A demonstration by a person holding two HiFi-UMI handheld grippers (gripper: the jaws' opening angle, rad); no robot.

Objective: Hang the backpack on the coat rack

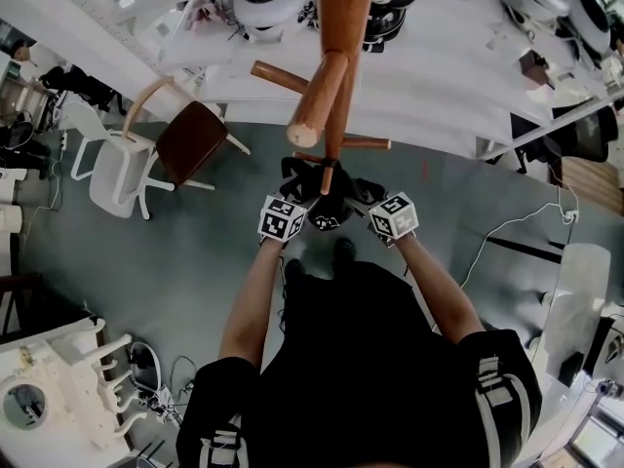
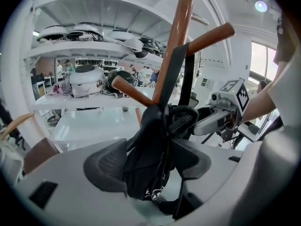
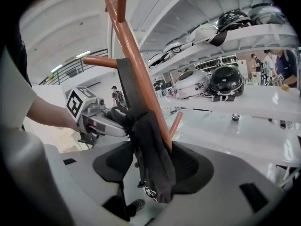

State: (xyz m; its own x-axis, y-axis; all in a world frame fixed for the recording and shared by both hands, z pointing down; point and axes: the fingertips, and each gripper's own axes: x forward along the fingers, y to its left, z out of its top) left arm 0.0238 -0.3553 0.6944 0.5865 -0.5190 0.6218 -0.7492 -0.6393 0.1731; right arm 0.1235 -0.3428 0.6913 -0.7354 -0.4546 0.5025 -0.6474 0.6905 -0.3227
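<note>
A black backpack point(image 1: 327, 201) hangs against the brown wooden coat rack point(image 1: 341, 27), its strap point(image 2: 173, 69) looped over a slanted peg point(image 2: 209, 36). My left gripper point(image 1: 298, 199) and right gripper point(image 1: 374, 205) sit on either side of it. In the left gripper view the backpack point(image 2: 148, 149) hangs between the widely parted jaws of the left gripper point(image 2: 153, 166), which is open. In the right gripper view the backpack point(image 3: 154, 157) likewise hangs between the spread jaws of the right gripper point(image 3: 153, 167), beside the rack pole point(image 3: 136, 55). That gripper is open too.
A brown-seated chair point(image 1: 190, 139) and a white chair point(image 1: 117, 174) stand on the grey floor at the left. White shelves with helmets point(image 2: 84, 74) line the back wall behind a white table point(image 3: 244, 126). A white cable point(image 1: 507, 227) trails on the floor at the right.
</note>
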